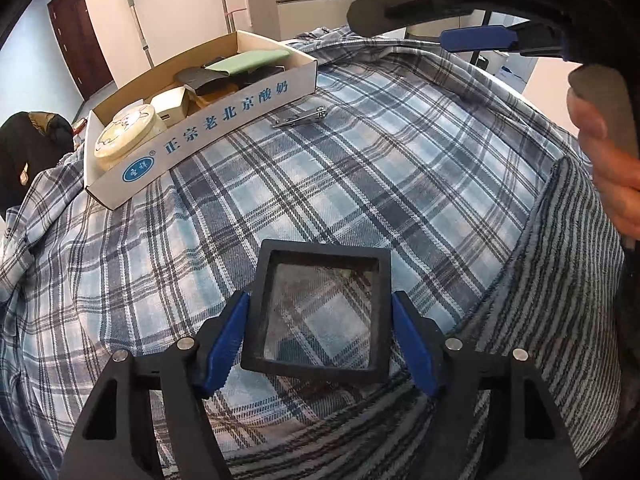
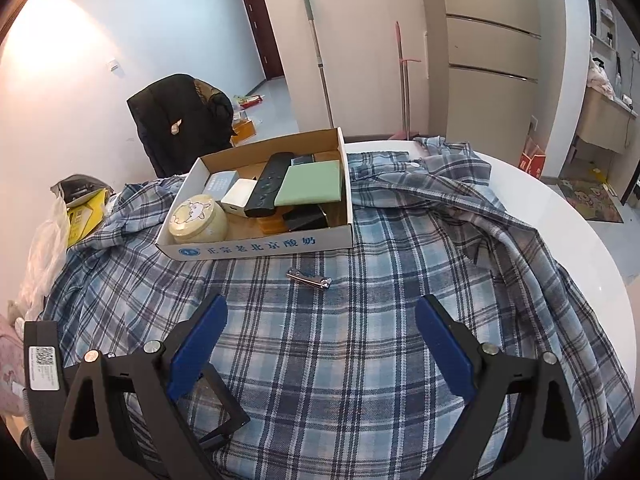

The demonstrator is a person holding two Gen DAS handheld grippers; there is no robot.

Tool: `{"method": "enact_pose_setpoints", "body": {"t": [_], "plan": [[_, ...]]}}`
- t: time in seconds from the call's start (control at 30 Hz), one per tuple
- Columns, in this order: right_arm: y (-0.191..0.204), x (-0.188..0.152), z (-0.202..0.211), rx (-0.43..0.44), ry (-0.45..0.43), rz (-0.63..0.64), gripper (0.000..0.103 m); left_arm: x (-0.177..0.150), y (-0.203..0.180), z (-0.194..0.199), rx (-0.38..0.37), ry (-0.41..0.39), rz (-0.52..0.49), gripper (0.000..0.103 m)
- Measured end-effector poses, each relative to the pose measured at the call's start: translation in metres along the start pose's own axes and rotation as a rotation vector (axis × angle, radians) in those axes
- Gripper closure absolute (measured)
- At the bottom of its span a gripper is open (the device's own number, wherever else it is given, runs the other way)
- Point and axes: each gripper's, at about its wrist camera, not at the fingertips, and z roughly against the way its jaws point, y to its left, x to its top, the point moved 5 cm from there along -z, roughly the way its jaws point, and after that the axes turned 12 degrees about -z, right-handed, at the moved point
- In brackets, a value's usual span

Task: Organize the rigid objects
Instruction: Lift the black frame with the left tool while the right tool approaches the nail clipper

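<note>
Plaid cloth (image 2: 360,340) covers the round table (image 2: 560,240); left gripper (image 1: 318,336) clamps the black square frame (image 1: 320,312) near its front edge, right gripper (image 2: 320,352) gapes empty over bare cloth.

Woven plaid cloth (image 1: 360,168); matt cardboard box (image 1: 224,112); shiny metal clipper (image 2: 309,278).

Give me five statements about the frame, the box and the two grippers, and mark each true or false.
1. The black square frame sits between the blue pads of the left gripper. True.
2. The nail clipper lies inside the cardboard box. False: it lies on the plaid cloth in front of the box.
3. The right gripper holds the remote. False: its jaws stand open and empty; the black remote is in the box.
4. A round cream tin sits at one end of the box. True.
5. The box is empty. False: it holds several items.
</note>
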Motion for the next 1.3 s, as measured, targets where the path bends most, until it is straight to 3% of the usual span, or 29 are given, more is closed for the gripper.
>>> {"method": "enact_pose_setpoints", "body": {"t": [0.7, 0.8, 0.97, 1.1, 1.2, 1.3], "plan": [[-0.005, -0.006, -0.019, -0.044, 0.04, 0.009, 0.008, 0.004, 0.003, -0.005, 0.064, -0.011, 0.008, 0.031], [-0.007, -0.006, -0.022, -0.05, 0.049, 0.002, 0.008, 0.007, 0.007, 0.002, 0.065, -0.05, 0.032, 0.031], [-0.008, -0.005, -0.02, -0.071, 0.032, 0.016, 0.009, 0.009, 0.035, 0.018, 0.097, -0.137, 0.167, 0.031], [-0.013, 0.002, -0.015, -0.069, 0.0, -0.017, 0.009, 0.008, 0.059, 0.04, 0.178, -0.252, 0.266, 0.031], [-0.019, 0.009, -0.014, -0.123, -0.042, -0.039, 0.019, 0.009, 0.069, 0.061, 0.249, -0.358, 0.305, 0.031], [-0.017, 0.017, -0.02, -0.094, 0.004, -0.062, 0.026, 0.007, 0.079, 0.073, 0.3, -0.411, 0.341, 0.031]]}}
